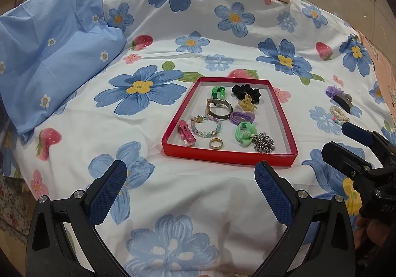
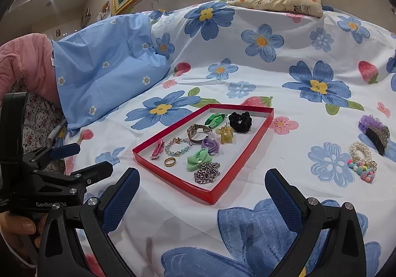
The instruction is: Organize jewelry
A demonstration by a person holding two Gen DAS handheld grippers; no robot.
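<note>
Red tray (image 2: 173,179) at centre frame in both views, flat on the flowered bedsheet (image 2: 272,79), already loaded: gold ring (image 2: 170,161), chain bracelet (image 2: 207,173), mint bow (image 2: 199,159), bead bracelet (image 2: 178,146), pink clip (image 2: 157,148), watch (image 2: 196,133), purple tie (image 2: 210,144), yellow claw clip (image 2: 224,135), black scrunchie (image 2: 240,121), green piece (image 2: 214,119) at the far end.

Still outside, at right edge of the right wrist view, well apart from the tray: pearl bracelet (image 2: 360,150) touching a cluster of coloured beads (image 2: 362,169), dark claw clip (image 2: 377,137) lying against a purple frilly scrunchie (image 2: 370,122).

Judged: sorting mostly done, three or four loose pieces left; step in hand looks like reaching for the next of them.

Next move probably calls for swinging the right gripper (image 2: 201,186) rightward to the pearl bracelet, descending with one finger on each side of the strand, closing gently, then carrying to a bare patch of tray floor near the front right.

Right gripper: jaws wide apart, holding nothing, hovering over bare sheet just before the tray's near corner. Left gripper (image 1: 190,179): likewise spread wide, empty, poised before the tray's near rim, touching nothing visible.
</note>
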